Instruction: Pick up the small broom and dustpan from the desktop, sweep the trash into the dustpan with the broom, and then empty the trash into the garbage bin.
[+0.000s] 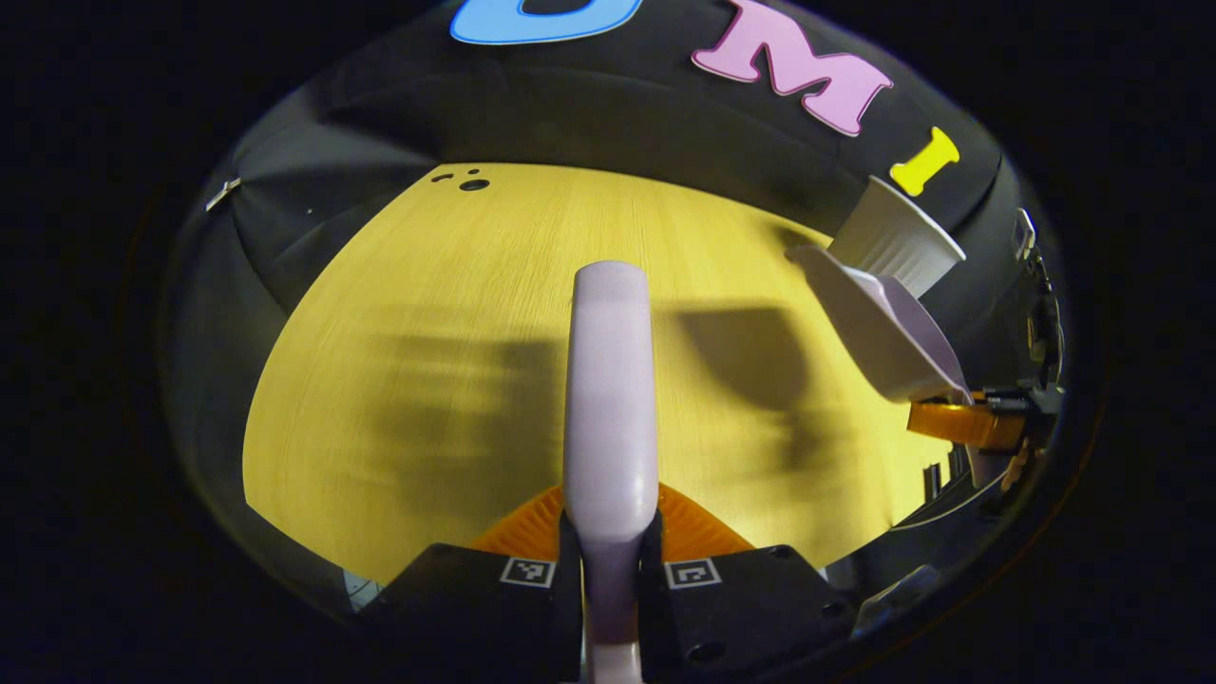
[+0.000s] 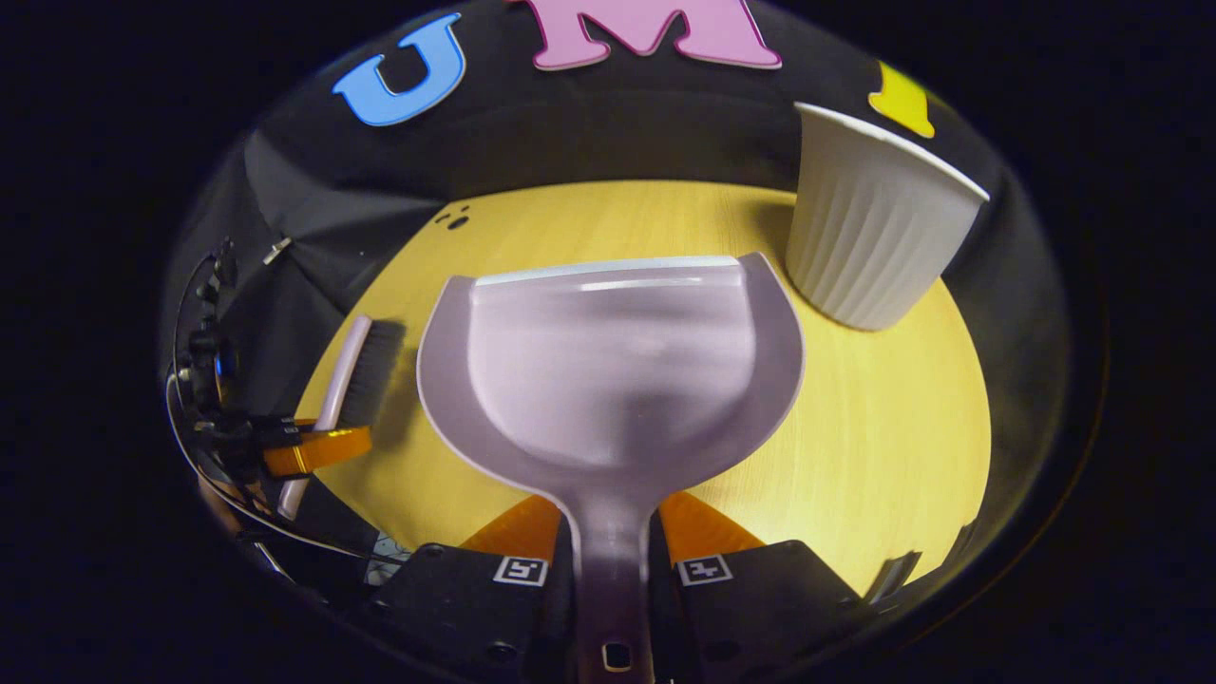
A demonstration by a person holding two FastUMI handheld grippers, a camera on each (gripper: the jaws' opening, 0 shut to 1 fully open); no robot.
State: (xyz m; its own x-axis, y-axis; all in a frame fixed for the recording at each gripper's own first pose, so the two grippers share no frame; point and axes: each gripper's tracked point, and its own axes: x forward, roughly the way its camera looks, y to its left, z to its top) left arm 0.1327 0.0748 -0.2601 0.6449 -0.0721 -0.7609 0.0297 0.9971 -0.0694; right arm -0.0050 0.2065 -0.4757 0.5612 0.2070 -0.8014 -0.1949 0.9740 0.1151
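Observation:
My left gripper (image 1: 610,532) is shut on the lilac broom (image 1: 608,380), whose back runs straight ahead above the yellow table (image 1: 427,380). In the right gripper view the broom (image 2: 353,366) shows its dark bristles pointing down at the left, with the left gripper (image 2: 313,446) holding its handle. My right gripper (image 2: 613,532) is shut on the handle of the lilac dustpan (image 2: 617,370), held above the table with its lip forward; I see nothing in the pan. The dustpan (image 1: 883,332) also appears at the right of the left gripper view, tilted beside the bin.
A white ribbed garbage bin (image 2: 874,228) stands upright at the table's far right, just beyond the dustpan's right corner; it is also the bin (image 1: 898,242) at the far right in the left gripper view. A few small dark specks (image 1: 472,182) lie at the far left edge.

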